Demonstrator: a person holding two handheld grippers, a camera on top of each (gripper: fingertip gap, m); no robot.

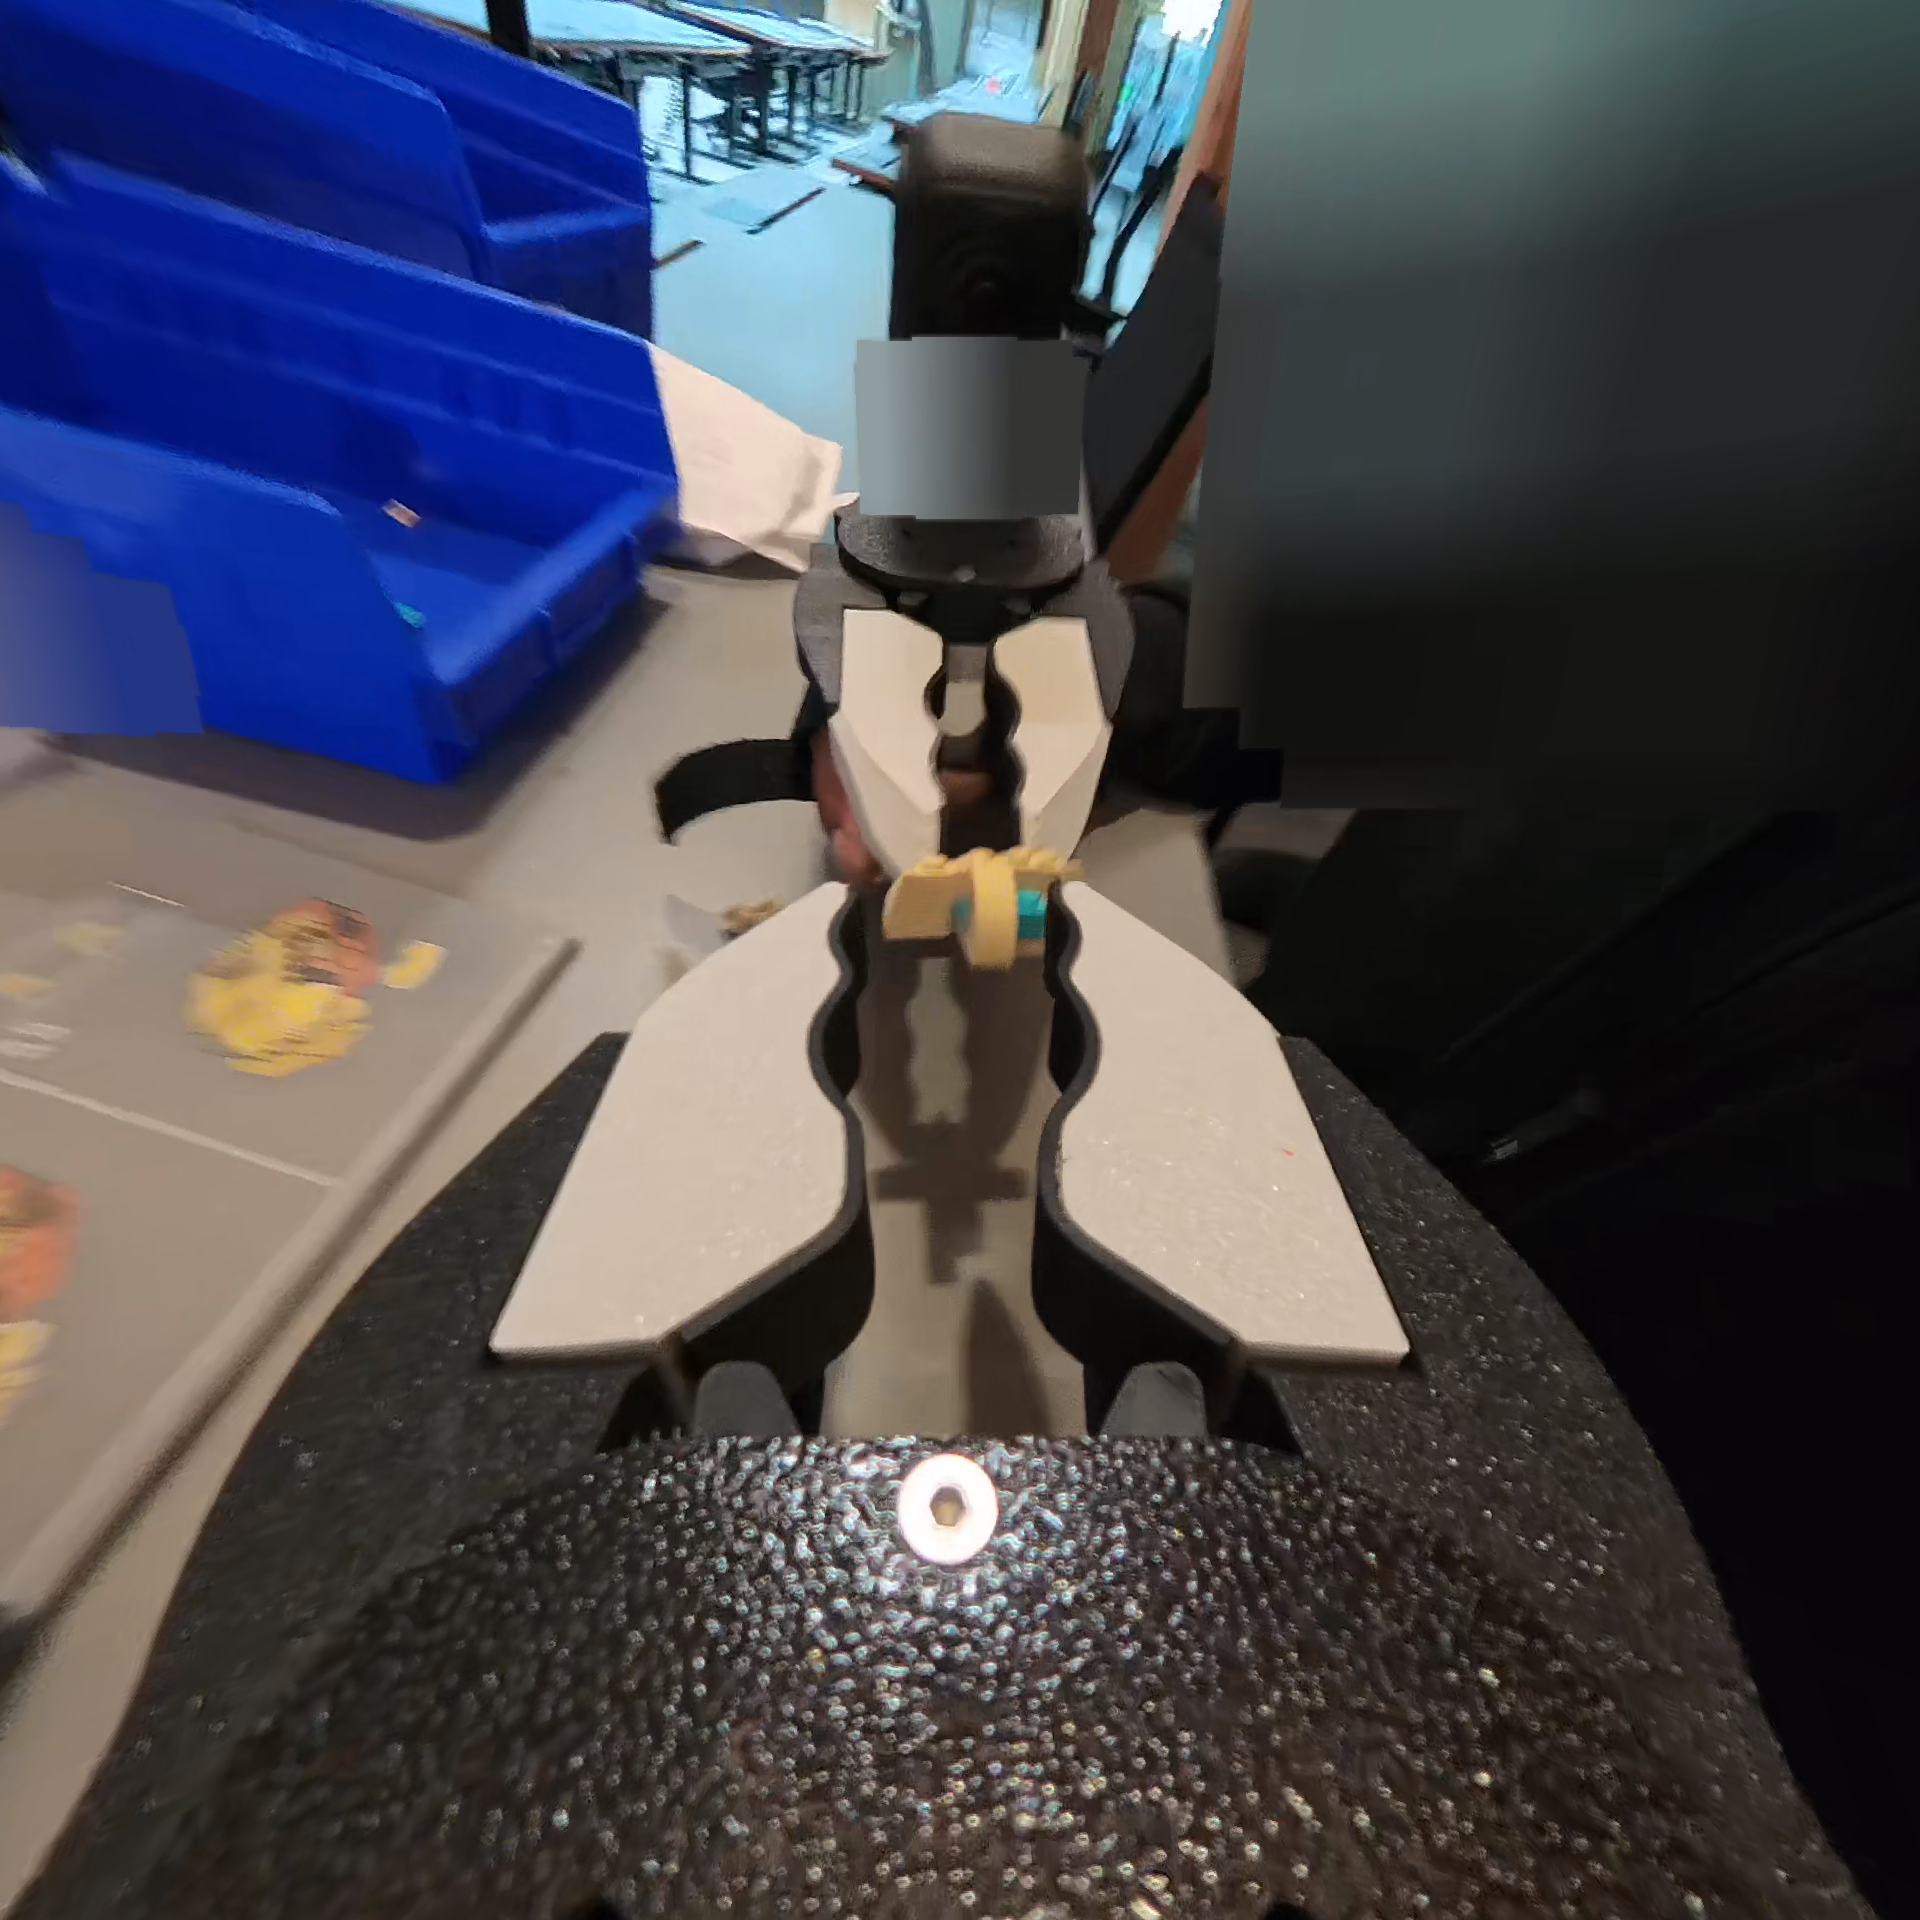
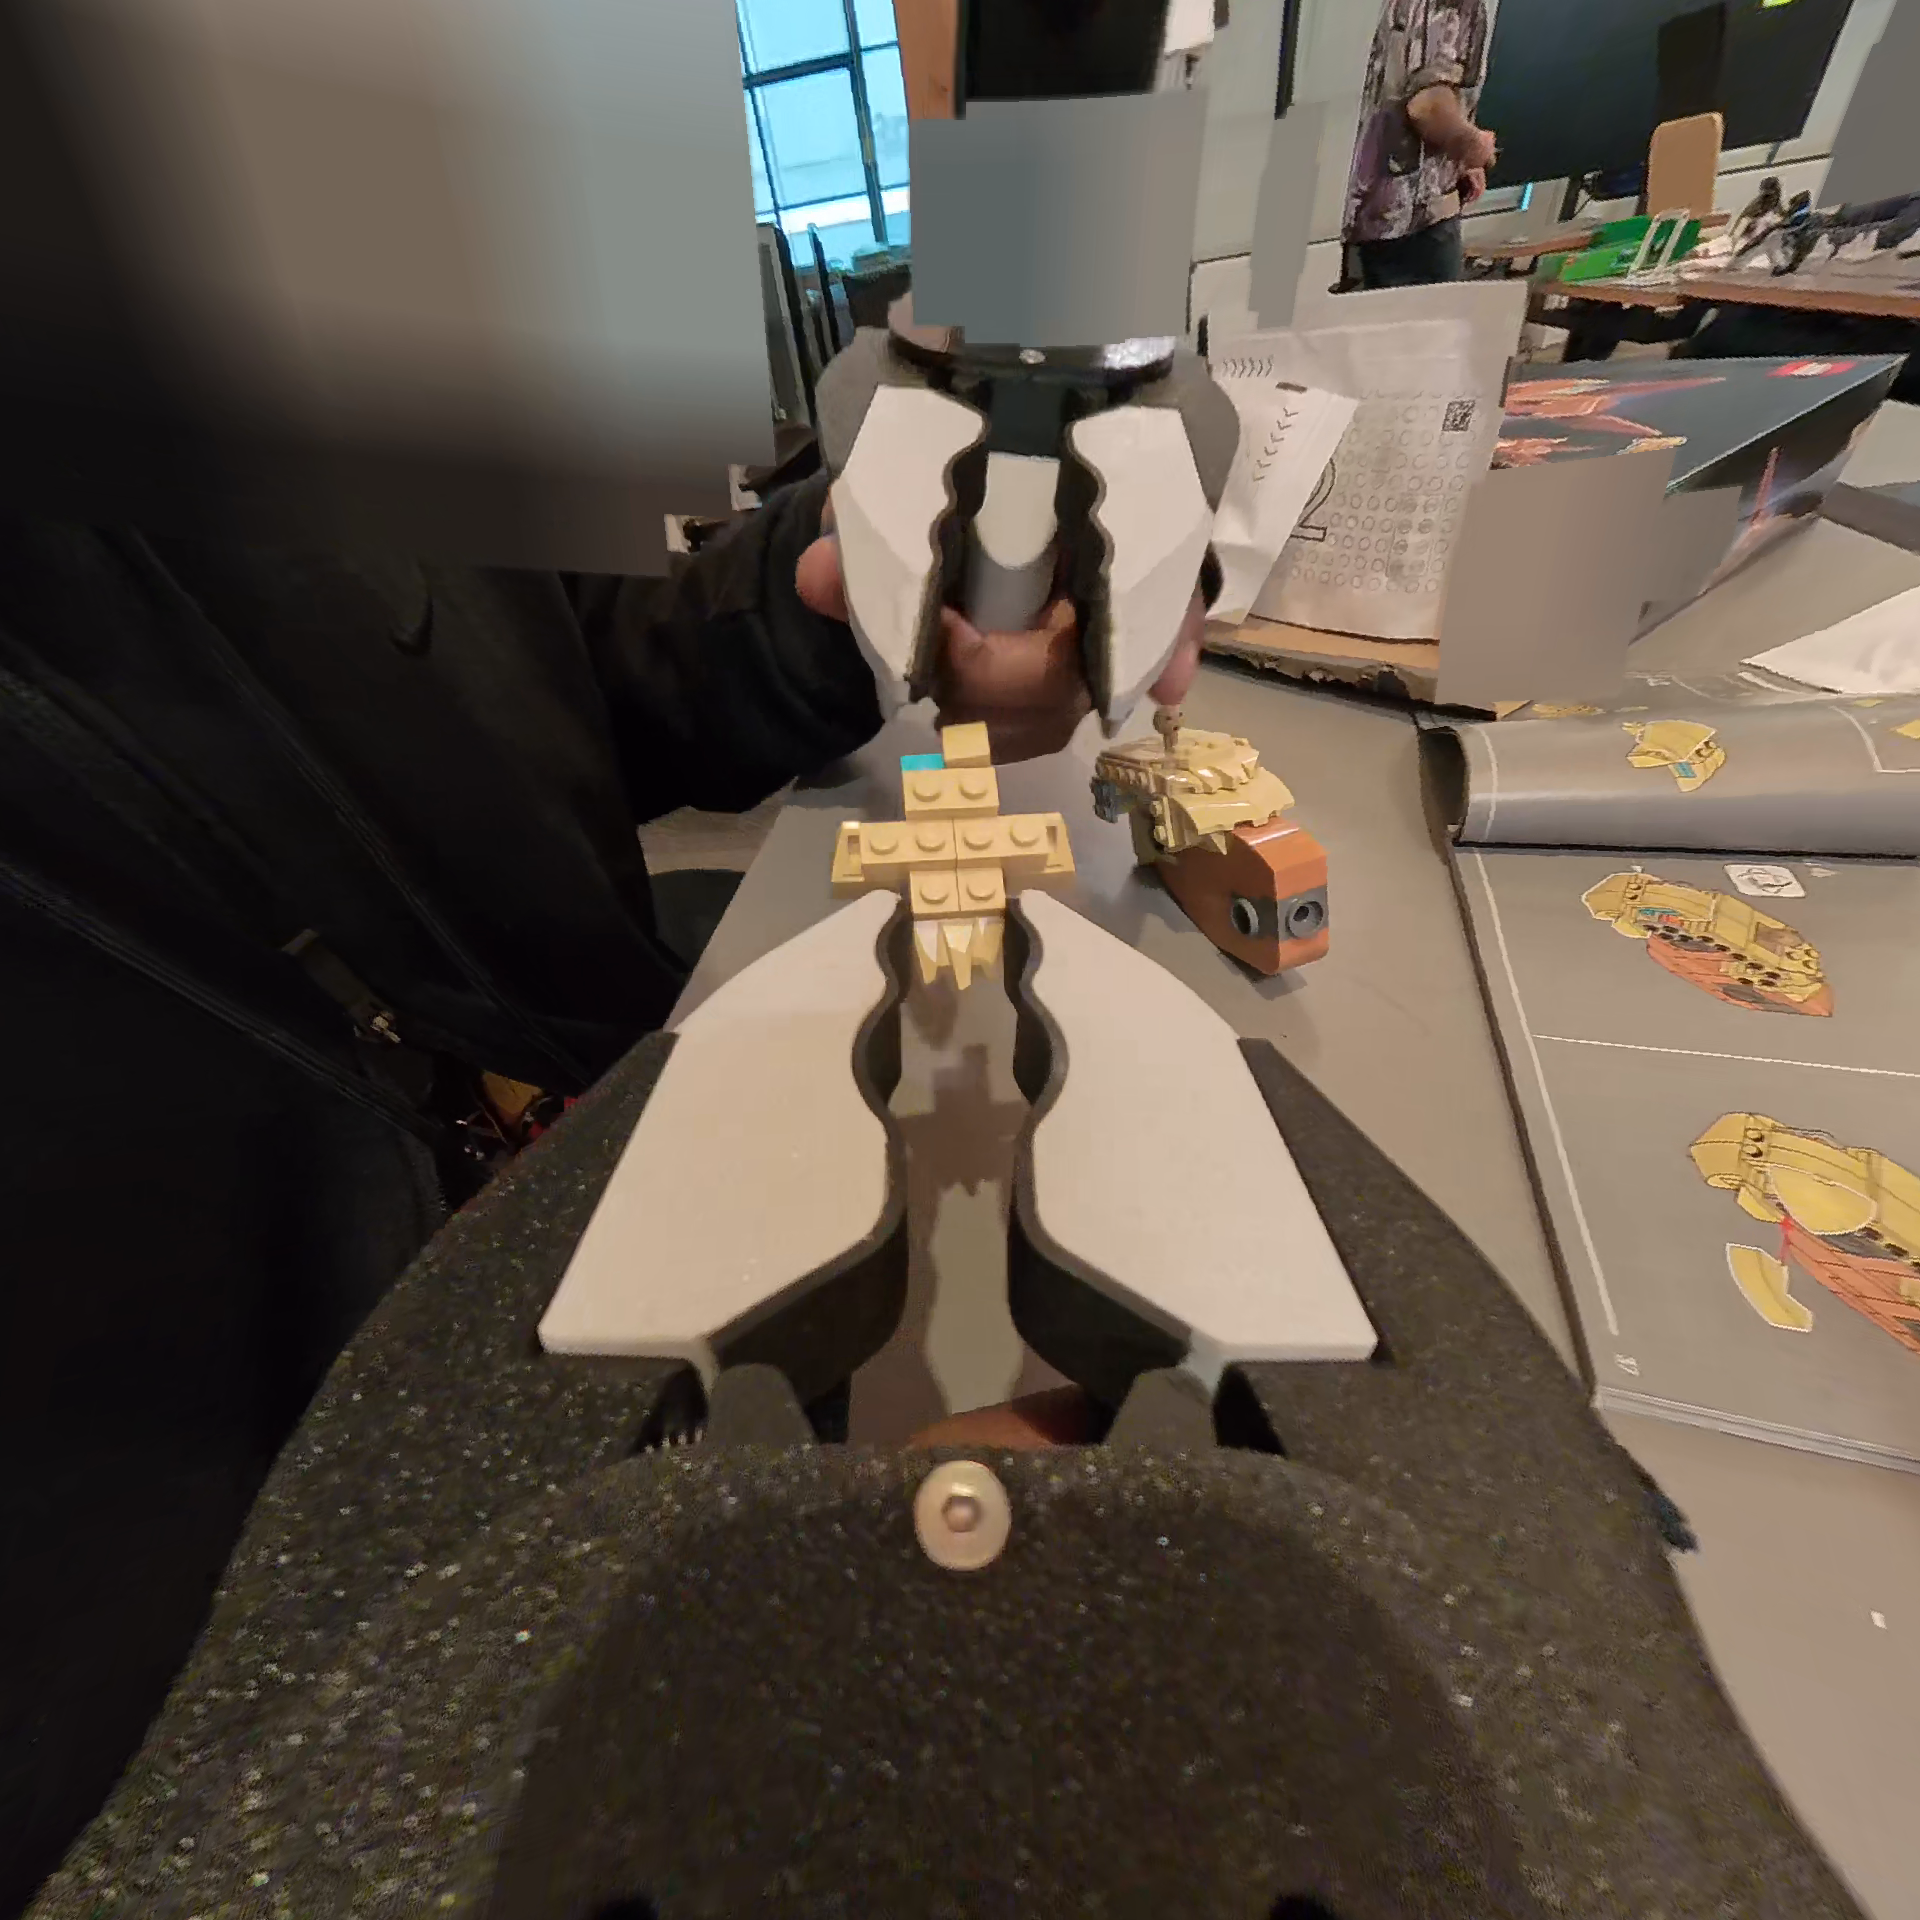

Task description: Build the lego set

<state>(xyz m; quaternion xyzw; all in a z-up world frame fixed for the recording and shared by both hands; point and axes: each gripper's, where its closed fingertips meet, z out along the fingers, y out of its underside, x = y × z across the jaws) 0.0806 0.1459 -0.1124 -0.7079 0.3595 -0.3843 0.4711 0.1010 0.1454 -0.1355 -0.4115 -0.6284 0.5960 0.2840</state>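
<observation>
From the left gripper's camera, we saw blue bins (image 1: 312,468) at the far left of the bench (image 1: 623,675), with an open instruction booklet (image 1: 260,1039) nearer to us. To the right of these, the left gripper (image 1: 971,899) had its fingers apart. The small tan brick assembly (image 1: 966,914), with a teal piece in it, stood between the tips, and we judged that they were not pressing on it.

From the right gripper's camera, a person's dark sleeve (image 2: 675,644) filled the left. In the middle, the right gripper (image 2: 951,935) was clamped on the toothed near end of the tan assembly and held it clear of the bench. The assembly was cross-shaped, studs up, and its far end reached toward the open left gripper opposite. Just to the right, a larger tan and brown model (image 2: 1216,842) with two grey round sockets rested on the bench, apart from both grippers. It and the held assembly were two separate pieces, not joined. Farther right lay the booklet pages and, beyond them, a white paper bag (image 2: 1351,499) and a dark box (image 2: 1704,416).
</observation>
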